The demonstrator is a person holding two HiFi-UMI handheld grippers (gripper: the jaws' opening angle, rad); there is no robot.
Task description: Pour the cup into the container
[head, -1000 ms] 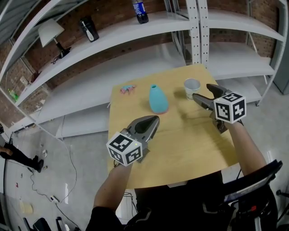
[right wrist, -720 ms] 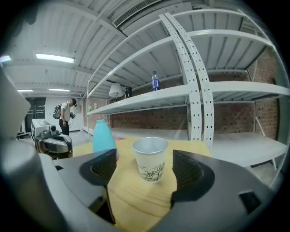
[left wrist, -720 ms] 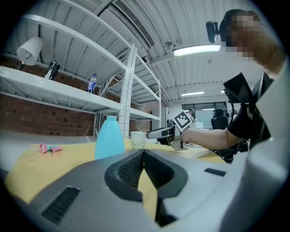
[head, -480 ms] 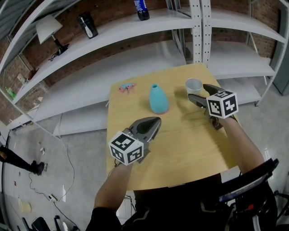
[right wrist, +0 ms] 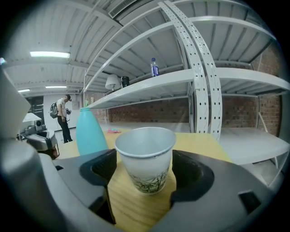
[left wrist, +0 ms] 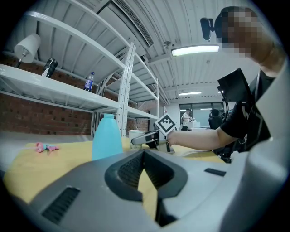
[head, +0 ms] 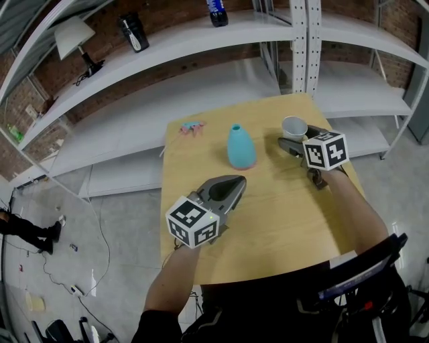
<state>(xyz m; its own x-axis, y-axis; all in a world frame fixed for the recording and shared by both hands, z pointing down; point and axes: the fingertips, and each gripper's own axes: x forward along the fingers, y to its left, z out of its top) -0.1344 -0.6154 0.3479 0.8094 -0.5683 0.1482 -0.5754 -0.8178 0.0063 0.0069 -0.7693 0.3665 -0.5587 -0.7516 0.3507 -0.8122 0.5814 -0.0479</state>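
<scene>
Nearest you, your left arm [head: 175, 278] rose from the bottom edge, leaning slightly right. It held the left gripper [head: 235, 183] low over the near-middle of the wooden table [head: 268, 228], marker cube toward you and nose aimed almost level at the far side. Its jaws were clenched tip to tip with nothing caught in them.

Your right arm [head: 354, 213] reached farther out along the table's right side. The right gripper [head: 299, 136] pointed a little downward toward the far right corner. Its jaws were spread wide and released, and the white paper cup [right wrist: 146, 158] stood upright on the table between them. In the right gripper view the pads flanked the cup's walls without squeezing it.

Left of the cup and apart from it, the turquoise container [head: 240, 147] stood upright on the table's far half. Farther left, a small pink object [head: 191, 126] lay near the far-left edge. Behind the table, white shelves [head: 167, 47] carried a lamp [head: 72, 37] and a bottle [head: 216, 12].

Compared with a second before, the right gripper had come forward and down. Its tips had stopped just short of the cup then, and at this moment they straddled it. Its jaws had just been opening to their widest. The left gripper, cup and container had kept their places.
</scene>
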